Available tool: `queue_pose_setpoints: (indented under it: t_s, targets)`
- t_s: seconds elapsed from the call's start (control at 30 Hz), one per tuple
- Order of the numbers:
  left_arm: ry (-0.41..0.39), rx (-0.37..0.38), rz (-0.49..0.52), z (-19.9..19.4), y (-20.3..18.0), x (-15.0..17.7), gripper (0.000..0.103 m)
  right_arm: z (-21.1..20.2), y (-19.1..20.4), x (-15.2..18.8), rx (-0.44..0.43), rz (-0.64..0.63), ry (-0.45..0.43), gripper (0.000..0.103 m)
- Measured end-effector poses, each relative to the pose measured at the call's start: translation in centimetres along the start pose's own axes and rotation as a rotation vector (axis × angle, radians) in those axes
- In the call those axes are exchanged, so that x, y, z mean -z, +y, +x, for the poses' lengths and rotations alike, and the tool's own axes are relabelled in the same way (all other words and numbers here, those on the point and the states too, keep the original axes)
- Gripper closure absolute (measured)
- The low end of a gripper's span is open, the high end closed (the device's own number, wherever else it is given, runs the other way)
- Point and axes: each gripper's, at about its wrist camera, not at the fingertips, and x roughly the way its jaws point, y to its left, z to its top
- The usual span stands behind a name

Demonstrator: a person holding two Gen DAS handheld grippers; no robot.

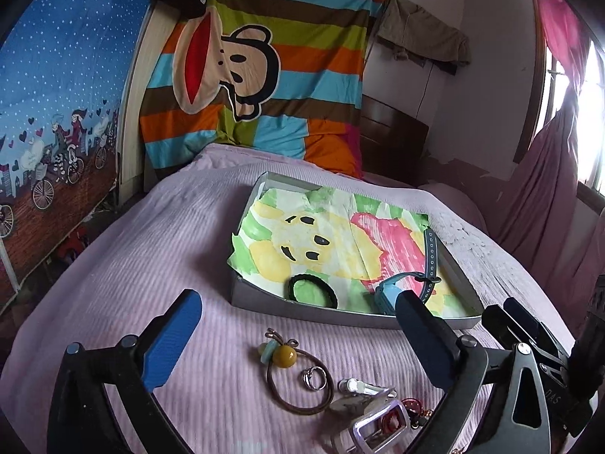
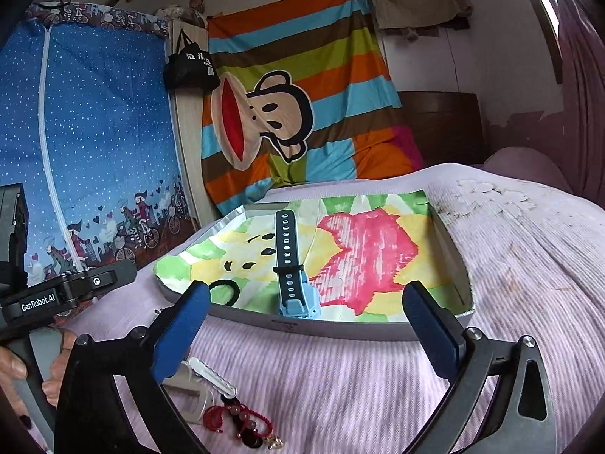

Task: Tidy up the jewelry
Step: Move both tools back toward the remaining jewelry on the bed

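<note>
Two views are showing the bed (image 1: 113,265). In the left wrist view, the left claw (image 1: 298,335), empty, is gaping apart above a hair tie (image 1: 291,378) and ring (image 1: 314,377); the watch (image 1: 410,283) is lying in the tray (image 1: 302,308) beyond. In the right wrist view, "GenRobot.AI" is reading on the left tool; the right claw (image 2: 306,325) is spread wide, the watch (image 2: 291,268) lying just ahead between its fingers, a red bracelet (image 2: 238,420) lying below.

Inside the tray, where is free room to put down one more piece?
Free: the far half of the tray, beyond the black hair tie and left of the blue watch; also the pink patch right of the watch. Crowded: the near edge, where both lie.
</note>
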Motion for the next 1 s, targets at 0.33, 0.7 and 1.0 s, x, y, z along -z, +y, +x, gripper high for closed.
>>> queue_pose_setpoints:
  t_s: [0.33, 0.7, 1.0]
  targets:
    - [-0.051, -0.021, 0.127, -4.3, -1.0, 2.7, 0.0, -5.7, 0.5, 1.2, 0.056, -0.001, -0.048, 0.001]
    - [-0.017, -0.01, 0.189, -6.2, -1.1, 5.2, 0.0, -9.0, 0.9, 3.6, 0.07, -0.033, 0.022, 0.001]
    - [0.126, 0.029, 0.248, -4.4, -1.8, 6.0, 0.0, -7.9, -0.3, 6.4, 0.07, -0.016, 0.179, 0.001]
